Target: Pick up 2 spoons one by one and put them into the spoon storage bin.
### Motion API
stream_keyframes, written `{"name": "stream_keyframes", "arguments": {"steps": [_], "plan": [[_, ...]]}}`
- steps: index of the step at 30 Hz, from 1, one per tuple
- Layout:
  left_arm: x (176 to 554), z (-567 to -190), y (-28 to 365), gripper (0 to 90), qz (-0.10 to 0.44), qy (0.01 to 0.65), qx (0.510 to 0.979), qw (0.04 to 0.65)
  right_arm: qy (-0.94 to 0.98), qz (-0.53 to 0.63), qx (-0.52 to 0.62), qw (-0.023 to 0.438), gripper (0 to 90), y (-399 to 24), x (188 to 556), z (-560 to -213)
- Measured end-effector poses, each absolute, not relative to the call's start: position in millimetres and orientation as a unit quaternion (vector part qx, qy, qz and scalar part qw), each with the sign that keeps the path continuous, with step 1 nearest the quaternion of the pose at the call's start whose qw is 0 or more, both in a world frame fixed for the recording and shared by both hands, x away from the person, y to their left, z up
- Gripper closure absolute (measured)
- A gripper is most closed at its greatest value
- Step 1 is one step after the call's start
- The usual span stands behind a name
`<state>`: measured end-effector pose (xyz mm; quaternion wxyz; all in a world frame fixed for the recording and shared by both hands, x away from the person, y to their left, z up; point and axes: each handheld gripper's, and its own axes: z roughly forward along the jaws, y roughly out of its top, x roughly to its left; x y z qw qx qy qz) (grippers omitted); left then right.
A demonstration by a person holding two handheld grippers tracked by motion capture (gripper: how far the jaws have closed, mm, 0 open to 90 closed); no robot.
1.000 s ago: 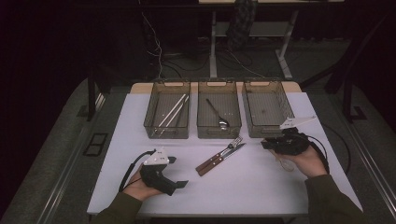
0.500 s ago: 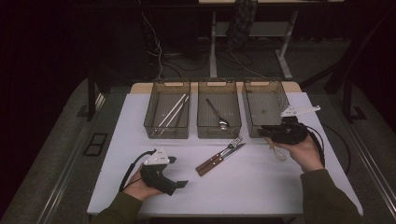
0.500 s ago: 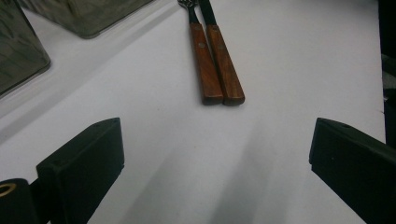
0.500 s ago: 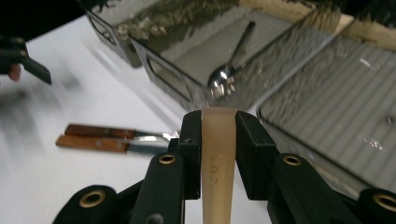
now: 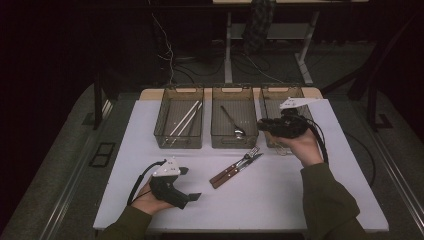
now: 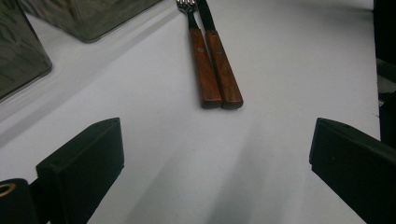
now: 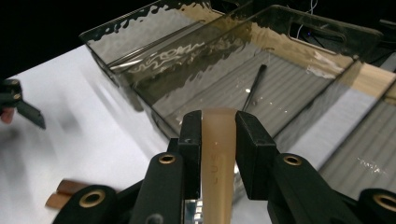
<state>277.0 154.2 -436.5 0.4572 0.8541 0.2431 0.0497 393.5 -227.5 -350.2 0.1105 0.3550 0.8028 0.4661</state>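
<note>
Right tongs [image 7: 218, 135] clamp a tan handle [image 7: 217, 154] over the trays [image 7: 261, 74]. Left tongs [image 6: 215, 154] rest wide apart on the bench [image 6: 280, 56].

- The wooden handle [image 7: 218, 154] in the right hand-held gripper [image 7: 218, 126] runs off the bottom edge of the right gripper view. Its working end is hidden under the jaws, so what kind of tool it is cannot be told.
- In the high view, the right hand-held gripper [image 5: 282, 126] covers that handle.
- In the left gripper view, the fork [image 6: 198, 56] and the knife [image 6: 219, 60] are cut off at the top edge.
- In the same view, two bins [image 6: 84, 18] are cut off by the top and left edges.
- The dark thin thing [image 7: 254, 86] in the middle bin [image 7: 299, 56] is too blurry to name.
</note>
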Motion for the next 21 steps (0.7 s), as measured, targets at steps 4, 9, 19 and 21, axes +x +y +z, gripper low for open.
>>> {"name": "stream_keyframes", "arguments": {"steps": [4,9,19,21], "plan": [[277,-436,156,1.7,0.048,0.244,0.852,0.460,0.804,0.466,0.351,0.115,72.4,-214,407,-344],[276,-436,155,1.7,0.047,0.240,0.853,0.461,0.802,0.464,0.356,0.125,72.3,-199,425,-337],[276,-435,154,1.7,0.046,0.238,0.852,0.464,0.801,0.464,0.356,0.128,72.3,-171,450,-326],[276,-435,154,1.7,0.045,0.238,0.852,0.465,0.801,0.463,0.355,0.131,72.3,-165,455,-326]]}}
